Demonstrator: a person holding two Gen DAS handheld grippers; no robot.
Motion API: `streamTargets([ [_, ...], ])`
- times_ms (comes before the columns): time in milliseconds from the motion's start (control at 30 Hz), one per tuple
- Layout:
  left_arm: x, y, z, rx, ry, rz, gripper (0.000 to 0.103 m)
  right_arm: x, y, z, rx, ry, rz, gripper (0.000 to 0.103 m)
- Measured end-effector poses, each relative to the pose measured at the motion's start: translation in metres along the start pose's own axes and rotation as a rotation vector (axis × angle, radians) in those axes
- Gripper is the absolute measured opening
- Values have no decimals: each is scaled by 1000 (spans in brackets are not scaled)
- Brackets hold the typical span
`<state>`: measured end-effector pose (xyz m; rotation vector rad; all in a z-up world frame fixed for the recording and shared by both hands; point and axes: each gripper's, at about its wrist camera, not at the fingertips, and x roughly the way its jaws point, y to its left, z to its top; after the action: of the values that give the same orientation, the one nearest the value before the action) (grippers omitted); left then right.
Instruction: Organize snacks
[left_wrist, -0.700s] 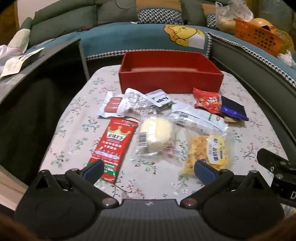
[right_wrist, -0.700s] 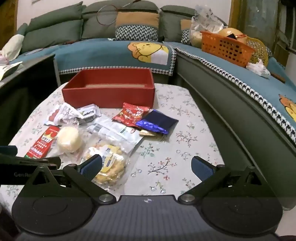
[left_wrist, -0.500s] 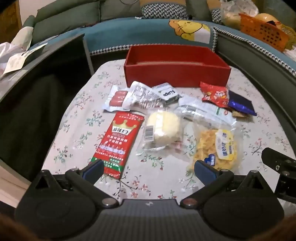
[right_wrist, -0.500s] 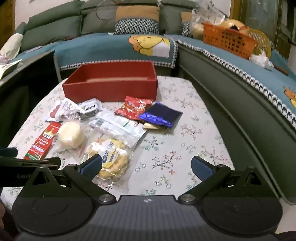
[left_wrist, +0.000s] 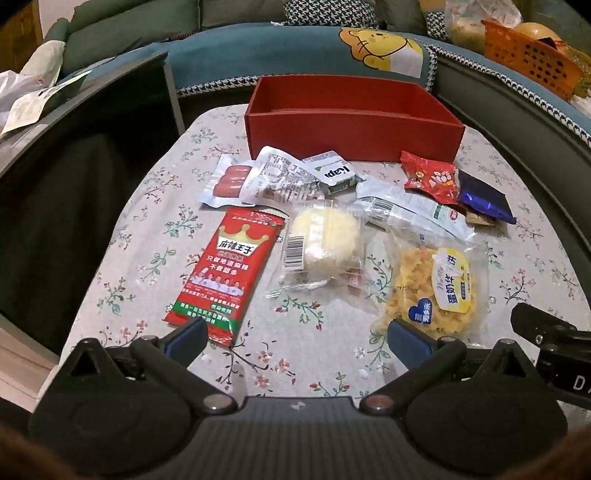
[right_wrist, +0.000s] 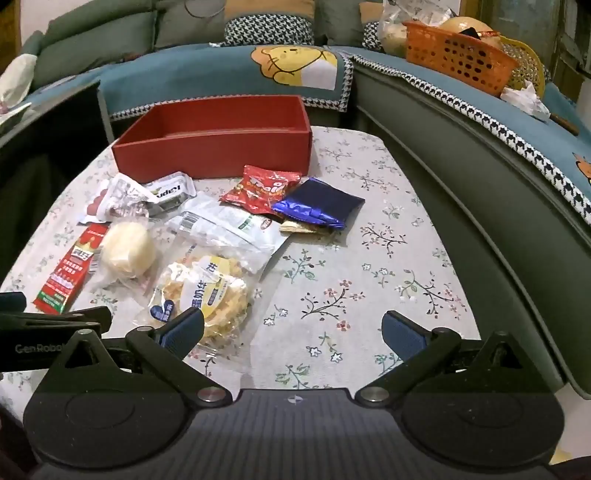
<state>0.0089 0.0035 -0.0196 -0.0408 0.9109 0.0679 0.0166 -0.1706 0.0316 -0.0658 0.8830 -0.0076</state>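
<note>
Several snack packets lie on a floral tablecloth in front of an empty red box (left_wrist: 351, 122) (right_wrist: 214, 147). Among them are a long red spicy-strip pack (left_wrist: 225, 273) (right_wrist: 70, 269), a clear-wrapped round yellow cake (left_wrist: 325, 240) (right_wrist: 127, 249), a yellow pastry bag (left_wrist: 436, 291) (right_wrist: 207, 291), a small red bag (left_wrist: 430, 177) (right_wrist: 264, 186) and a dark blue packet (left_wrist: 484, 197) (right_wrist: 319, 206). My left gripper (left_wrist: 295, 338) is open and empty, low over the table's near edge. My right gripper (right_wrist: 291, 330) is open and empty, its left finger beside the pastry bag.
A white sausage pack (left_wrist: 236, 181) and white wrappers (left_wrist: 410, 206) lie near the box. A teal sofa (right_wrist: 229, 74) wraps the back and right, with an orange basket (right_wrist: 458, 59) on it. A dark cabinet (left_wrist: 74, 184) stands left of the table.
Both grippers have moved forward and lower toward the snacks, which now look larger and nearer. Both stay open. No snack has moved.
</note>
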Motion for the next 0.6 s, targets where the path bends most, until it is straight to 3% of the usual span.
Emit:
streamTargets([
  [600,3,-1,-2,4,7,-1,103,9,4,-2,-15,25,7,103],
])
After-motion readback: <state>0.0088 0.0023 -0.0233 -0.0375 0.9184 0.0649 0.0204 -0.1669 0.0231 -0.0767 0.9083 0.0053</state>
